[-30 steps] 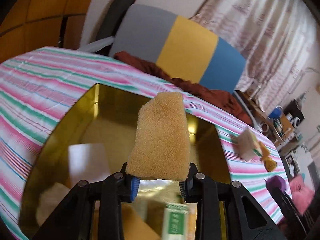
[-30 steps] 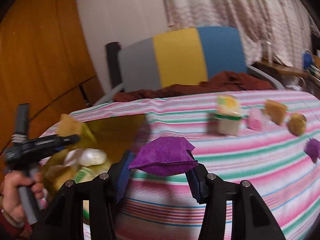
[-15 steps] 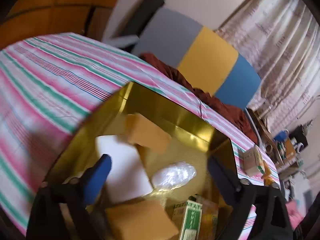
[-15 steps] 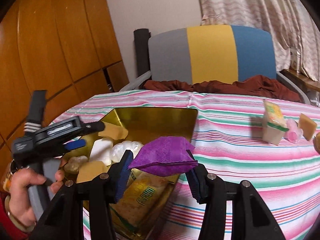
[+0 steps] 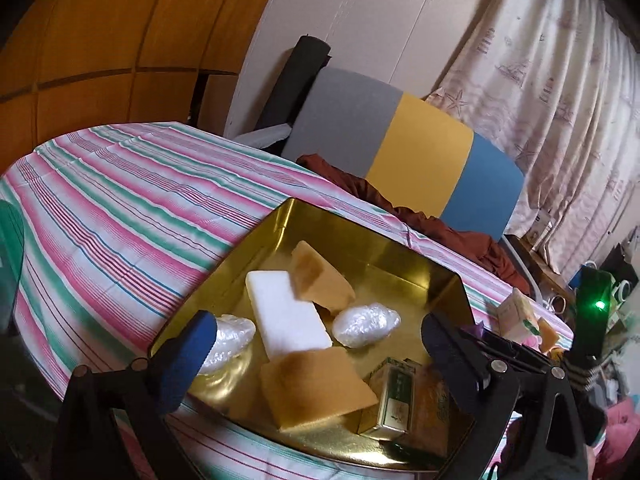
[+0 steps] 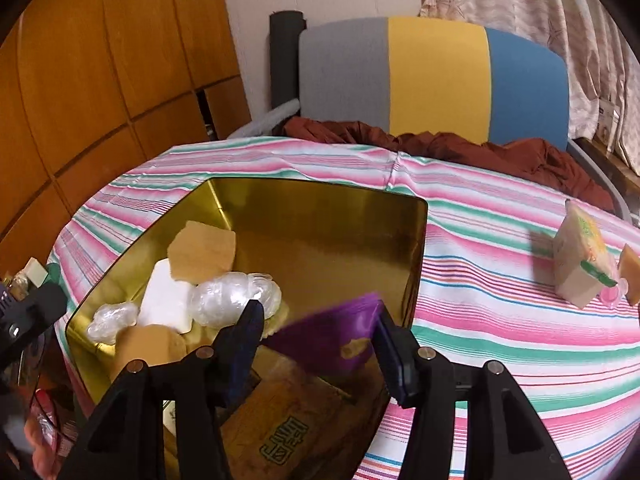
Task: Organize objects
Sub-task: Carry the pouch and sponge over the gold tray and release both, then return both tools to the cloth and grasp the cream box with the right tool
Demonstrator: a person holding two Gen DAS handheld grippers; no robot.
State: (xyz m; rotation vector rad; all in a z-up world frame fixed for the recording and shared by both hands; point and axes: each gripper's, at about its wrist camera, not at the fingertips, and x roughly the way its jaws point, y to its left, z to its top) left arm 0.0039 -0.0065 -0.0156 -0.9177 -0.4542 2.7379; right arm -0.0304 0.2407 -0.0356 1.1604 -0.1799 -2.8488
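Right gripper (image 6: 316,336) hovering over the near corner of the gold tin (image 6: 320,196), jaws opening, purple pouch (image 6: 332,340) sitting tilted between the pads, blurred; contact with the pads unclear. Left gripper (image 5: 316,344) spread fully wide over the tin's near edge, nothing between the blue pads (image 5: 188,354).

Lying inside the tin, near to far: green-and-white carton (image 5: 394,396) and brown packet (image 6: 288,420) at the near side, tan sponge (image 5: 316,384) leaning beside them, white block (image 5: 286,314) flat in the middle, two clear-wrapped lumps (image 5: 366,320) flanking it, second tan sponge (image 5: 320,278) propped over the block's far end. Far half of the tin floor showing bare.

Sitting on the striped tablecloth (image 6: 500,320) well right of the tin: small juice carton (image 6: 580,268) upright, pink item (image 6: 612,292) and another tan piece touching its right side, both cut by the frame edge.

Standing beyond the table: chair (image 6: 436,76) in grey, yellow and blue, dark red cloth (image 6: 440,144) bunched on its seat, curtain behind.
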